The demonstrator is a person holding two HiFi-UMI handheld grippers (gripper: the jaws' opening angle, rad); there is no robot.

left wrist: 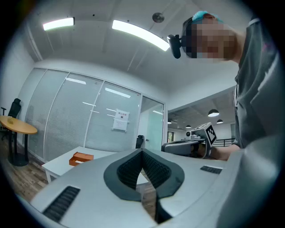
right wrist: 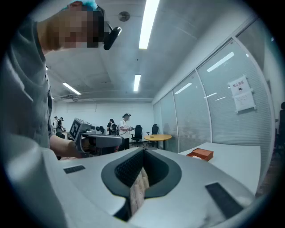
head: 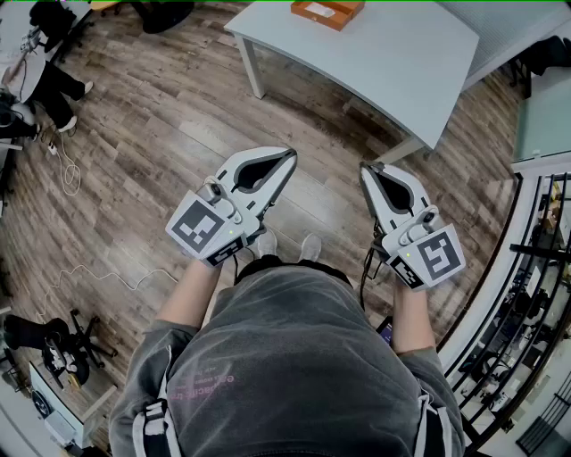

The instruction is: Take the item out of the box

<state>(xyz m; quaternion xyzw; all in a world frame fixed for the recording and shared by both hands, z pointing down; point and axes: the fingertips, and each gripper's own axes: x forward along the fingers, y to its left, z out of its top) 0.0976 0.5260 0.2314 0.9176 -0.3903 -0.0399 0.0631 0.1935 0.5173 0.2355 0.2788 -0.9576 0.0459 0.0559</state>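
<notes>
An orange box (head: 328, 11) lies on the white table (head: 393, 54) at the far side of the room; its lid looks open, and I cannot make out what is inside. My left gripper (head: 290, 153) and right gripper (head: 366, 168) are held side by side at waist height over the wooden floor, well short of the table. Both are shut with nothing between their jaws. The left gripper view has the orange box (left wrist: 81, 158) low at the left, beyond the shut left gripper (left wrist: 142, 151). In the right gripper view the orange box (right wrist: 200, 154) sits right of the shut right gripper (right wrist: 143, 151).
Glass partition walls (left wrist: 89, 120) stand behind the table. A round wooden table (right wrist: 158, 137) and several people (right wrist: 126, 124) are far off. Cables (head: 67, 174) trail on the floor at the left, and black racks (head: 535, 294) line the right side.
</notes>
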